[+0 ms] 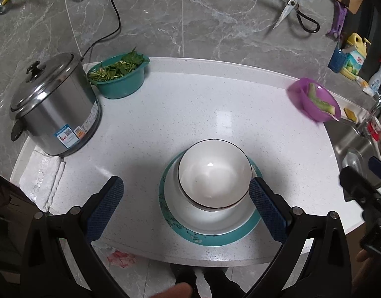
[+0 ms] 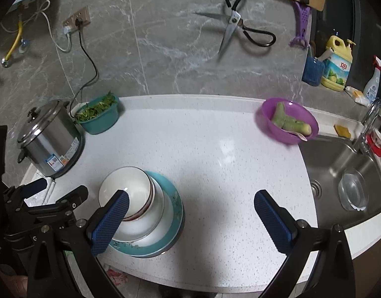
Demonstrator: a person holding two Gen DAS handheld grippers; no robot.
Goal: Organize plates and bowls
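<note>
Near the front edge of my surface [image 1: 190, 104] stands one stack: a teal-rimmed plate [image 1: 210, 238], a white plate [image 1: 205, 221] and bowls [image 1: 214, 171] on top; how many bowls I cannot tell. My left tool [image 1: 186, 209] and right tool [image 2: 191, 219] both gape, holding nothing.

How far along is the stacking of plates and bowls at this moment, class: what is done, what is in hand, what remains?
Done: the white bowls sit nested on a white plate, which rests on the teal-rimmed plate, one stack on the counter. In hand: nothing; the left gripper and right gripper are both open. Left: possibly the glass bowl in the sink; the purple bowl and green bowl hold food.
</note>
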